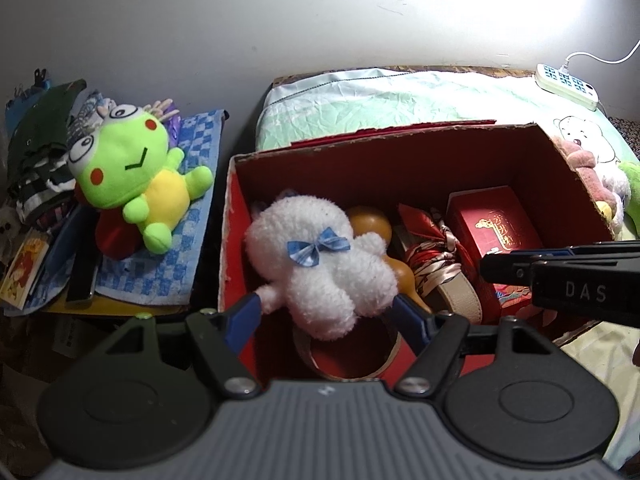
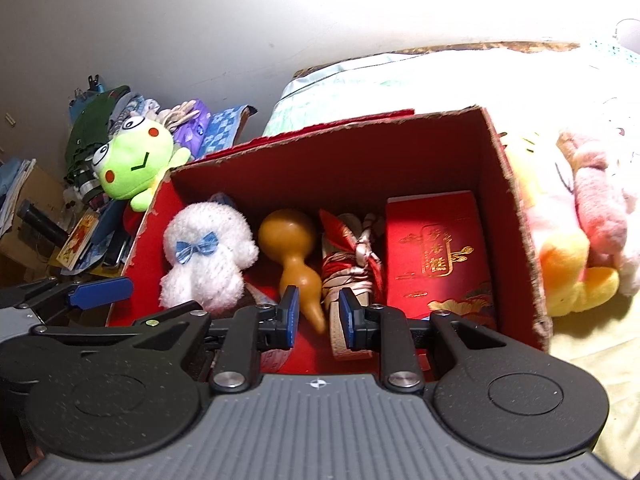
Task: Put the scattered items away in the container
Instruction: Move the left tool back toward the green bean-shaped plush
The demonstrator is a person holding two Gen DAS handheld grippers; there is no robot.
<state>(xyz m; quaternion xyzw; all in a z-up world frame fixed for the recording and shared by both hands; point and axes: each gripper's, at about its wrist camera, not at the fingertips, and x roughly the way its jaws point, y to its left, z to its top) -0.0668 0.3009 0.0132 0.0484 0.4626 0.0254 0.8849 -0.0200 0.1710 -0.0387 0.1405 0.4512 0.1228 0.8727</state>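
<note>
A red cardboard box [image 1: 400,148] [image 2: 332,152] stands on the bed. Inside lie a white plush with a blue bow [image 1: 320,264] [image 2: 208,252], a tan gourd [image 1: 370,224] [image 2: 296,252], a knotted red scarf bundle [image 2: 356,256] and a red gift box [image 1: 496,224] [image 2: 436,252]. My left gripper [image 1: 328,312] is wide open, its fingers on either side of the white plush, just above it; I cannot tell whether they touch. My right gripper [image 2: 316,316] is open and empty over the box's near edge, by the gourd's tip.
A green frog plush [image 1: 136,176] [image 2: 136,164] lies on a blue checked towel [image 1: 188,216] among clutter left of the box. A pink and yellow plush [image 2: 580,232] lies on the bed to the right. A white power strip [image 1: 568,86] rests at the far right.
</note>
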